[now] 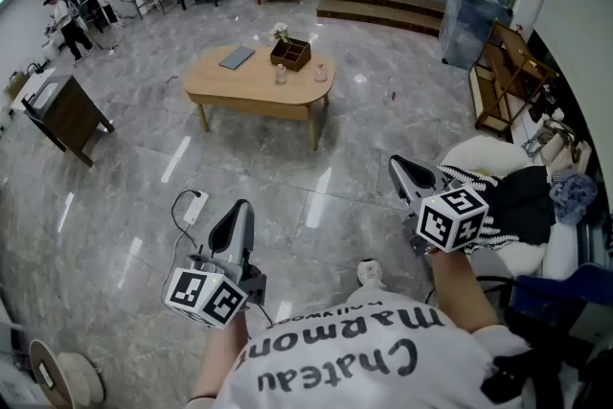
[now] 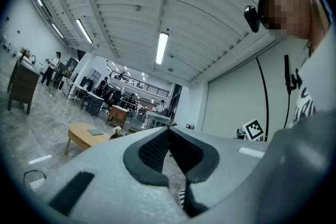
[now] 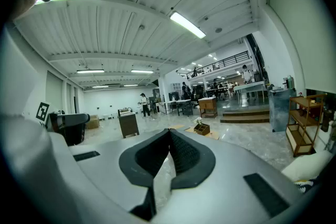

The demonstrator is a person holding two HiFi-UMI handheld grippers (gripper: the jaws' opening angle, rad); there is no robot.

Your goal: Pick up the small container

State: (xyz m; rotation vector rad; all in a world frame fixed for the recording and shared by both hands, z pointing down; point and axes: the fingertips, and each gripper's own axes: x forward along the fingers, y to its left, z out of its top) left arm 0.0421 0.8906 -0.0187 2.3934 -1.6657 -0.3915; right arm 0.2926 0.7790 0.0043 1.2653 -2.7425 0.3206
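- Both the left gripper [image 1: 239,208] and the right gripper [image 1: 398,167] are clenched on nothing; open one before reaching.
- Small container [image 1: 281,74] stands on the oval table [image 1: 215,89], upper centre, well apart from both grippers; step closer first.

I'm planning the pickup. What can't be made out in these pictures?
- Head view: the jars on the table are too small to tell which is meant or what they hold.
- Left gripper view: the left hand-held gripper cuts off the table's right end; no jar can be made out.
- Right gripper view: the right hand-held gripper hides most of the table; only the box shows.
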